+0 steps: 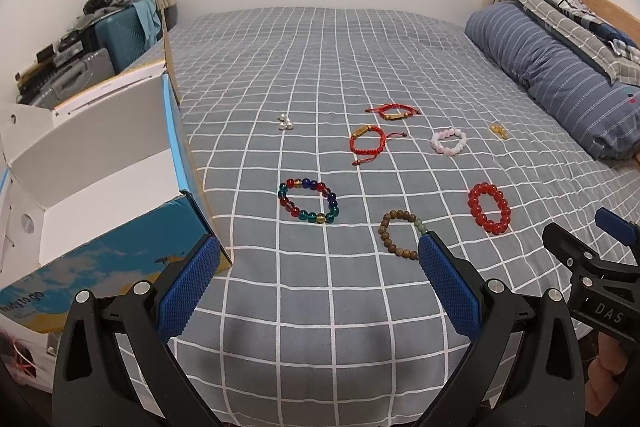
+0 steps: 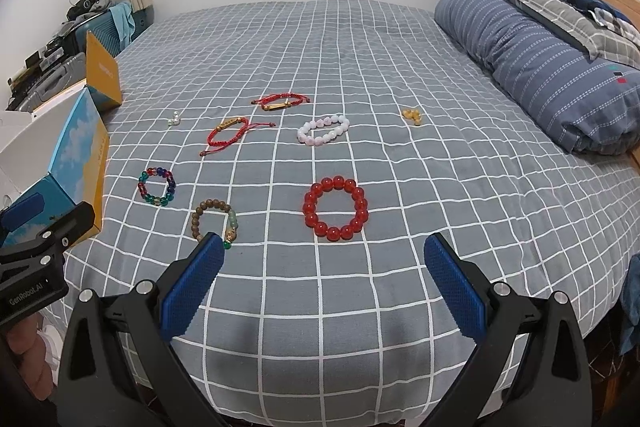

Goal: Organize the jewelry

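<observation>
Several bracelets lie on the grey checked bed (image 1: pixel 320 307). A multicolour glass bead bracelet (image 1: pixel 308 201) (image 2: pixel 157 187), a brown wooden bead bracelet (image 1: pixel 402 233) (image 2: pixel 214 221) and a red bead bracelet (image 1: pixel 489 202) (image 2: pixel 335 207) lie nearest. Behind them are two red cord bracelets (image 1: pixel 367 143) (image 2: pixel 229 135), a pink-white bead bracelet (image 1: pixel 449 142) (image 2: pixel 323 129), small pearl beads (image 1: pixel 285 122) and amber beads (image 2: pixel 413 115). An open, empty white-lined box (image 1: pixel 100 183) stands at the left. My left gripper (image 1: pixel 318 259) and right gripper (image 2: pixel 324 259) are both open and empty, above the bed's near edge.
A rolled blue striped duvet (image 1: pixel 560 75) and pillows lie along the right side of the bed (image 2: pixel 360 307). The box's raised lid (image 1: pixel 176 67) stands at the left edge of the bed. Suitcases and clutter (image 1: pixel 92 39) sit beyond the bed on the left.
</observation>
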Available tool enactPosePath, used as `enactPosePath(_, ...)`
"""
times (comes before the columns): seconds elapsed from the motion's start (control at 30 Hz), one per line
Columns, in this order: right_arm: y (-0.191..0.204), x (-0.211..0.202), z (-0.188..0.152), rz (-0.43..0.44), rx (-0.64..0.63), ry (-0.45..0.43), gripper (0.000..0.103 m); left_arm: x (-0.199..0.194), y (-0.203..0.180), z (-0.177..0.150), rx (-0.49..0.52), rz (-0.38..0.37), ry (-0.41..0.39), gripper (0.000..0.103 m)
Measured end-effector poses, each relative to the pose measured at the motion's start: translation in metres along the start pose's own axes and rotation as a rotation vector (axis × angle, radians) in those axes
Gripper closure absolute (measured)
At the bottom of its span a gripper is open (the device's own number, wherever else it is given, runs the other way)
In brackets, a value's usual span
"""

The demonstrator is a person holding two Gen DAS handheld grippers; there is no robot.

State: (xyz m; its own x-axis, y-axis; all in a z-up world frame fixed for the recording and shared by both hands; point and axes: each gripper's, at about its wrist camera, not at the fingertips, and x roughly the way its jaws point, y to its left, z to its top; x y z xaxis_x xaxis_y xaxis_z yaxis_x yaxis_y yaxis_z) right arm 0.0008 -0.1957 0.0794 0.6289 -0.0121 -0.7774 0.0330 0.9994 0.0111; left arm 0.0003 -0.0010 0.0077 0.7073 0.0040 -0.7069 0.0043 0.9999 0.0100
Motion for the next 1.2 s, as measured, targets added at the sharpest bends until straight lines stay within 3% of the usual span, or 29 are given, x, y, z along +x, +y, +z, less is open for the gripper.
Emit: enactPosePath(1.2, -0.0018, 0.0022, -0.0002, -0.013, 0.005, -0.004, 0.007, -0.0042, -0.0019, 0.0, 0.016, -0.021, 0.011, 0.006)
